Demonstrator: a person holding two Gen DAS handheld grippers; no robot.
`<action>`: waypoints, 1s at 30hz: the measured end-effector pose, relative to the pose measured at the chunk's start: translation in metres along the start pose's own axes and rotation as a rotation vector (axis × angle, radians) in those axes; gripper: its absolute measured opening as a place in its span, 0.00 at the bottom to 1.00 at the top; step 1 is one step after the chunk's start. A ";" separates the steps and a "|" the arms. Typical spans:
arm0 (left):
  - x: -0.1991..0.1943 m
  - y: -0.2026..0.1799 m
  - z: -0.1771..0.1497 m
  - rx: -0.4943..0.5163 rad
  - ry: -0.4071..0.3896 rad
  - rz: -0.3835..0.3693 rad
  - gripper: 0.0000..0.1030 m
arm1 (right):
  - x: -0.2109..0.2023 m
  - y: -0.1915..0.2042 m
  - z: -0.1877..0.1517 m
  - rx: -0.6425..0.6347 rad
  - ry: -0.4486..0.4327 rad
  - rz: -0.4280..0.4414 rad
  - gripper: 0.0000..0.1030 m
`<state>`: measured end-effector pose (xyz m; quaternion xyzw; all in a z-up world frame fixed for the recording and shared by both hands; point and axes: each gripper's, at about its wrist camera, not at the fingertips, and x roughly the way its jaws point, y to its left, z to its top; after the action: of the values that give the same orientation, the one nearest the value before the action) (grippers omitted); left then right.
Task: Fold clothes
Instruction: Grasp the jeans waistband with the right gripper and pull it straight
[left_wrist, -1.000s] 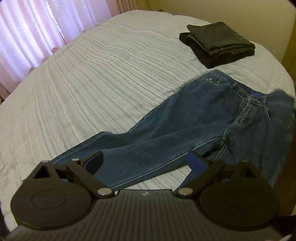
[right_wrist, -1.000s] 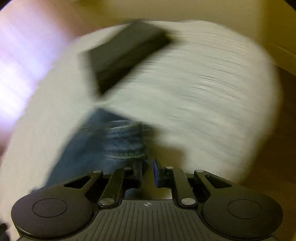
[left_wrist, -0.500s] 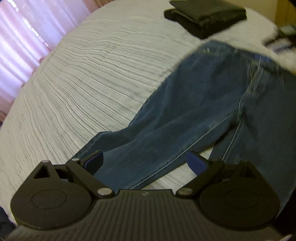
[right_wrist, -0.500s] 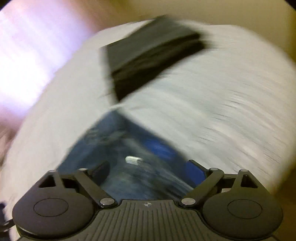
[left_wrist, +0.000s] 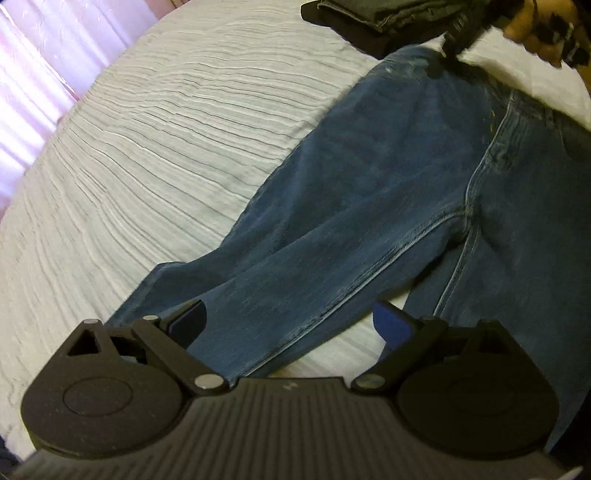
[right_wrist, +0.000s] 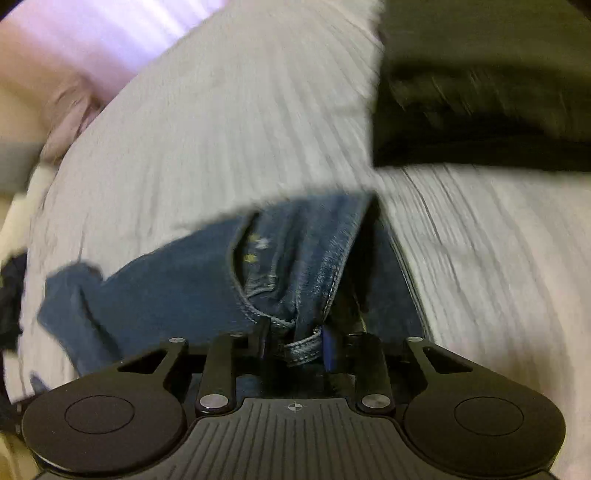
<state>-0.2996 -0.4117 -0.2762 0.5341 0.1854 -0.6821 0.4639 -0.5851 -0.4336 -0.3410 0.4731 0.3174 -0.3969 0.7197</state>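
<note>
- Half a second ago the right gripper (right_wrist: 295, 343) stood wide over the waistband; now its fingers have closed on a fold of the jeans (right_wrist: 177, 280).
- The left gripper (left_wrist: 291, 321) stays spread wide above a jeans leg, gripping nothing.
- The jeans lie flat on the ribbed white bedspread (left_wrist: 155, 155).
- Folded dark clothes (left_wrist: 376, 18) sit just beyond the waistband.

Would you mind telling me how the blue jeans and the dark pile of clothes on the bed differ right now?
The blue jeans are spread out unfolded with legs apart; the dark pile of clothes is folded and stacked. The jeans are mid-blue denim, the pile black or charcoal. The right gripper is shut on the jeans' waistband, while nothing grips the pile; the left gripper is open over a leg. Both lie on the ribbed white bedspread.
</note>
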 end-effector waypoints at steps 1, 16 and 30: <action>0.002 -0.001 0.002 0.001 -0.009 -0.010 0.92 | -0.005 0.005 0.008 -0.012 -0.020 -0.007 0.22; 0.015 -0.014 0.027 0.036 -0.080 -0.057 0.92 | -0.009 -0.021 -0.008 0.132 -0.115 -0.075 0.68; 0.012 -0.044 0.022 0.076 -0.116 -0.098 0.92 | -0.043 -0.028 -0.098 0.075 0.099 -0.129 0.12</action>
<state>-0.3483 -0.4119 -0.2899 0.5013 0.1581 -0.7403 0.4192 -0.6382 -0.3369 -0.3520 0.4974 0.3670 -0.4303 0.6579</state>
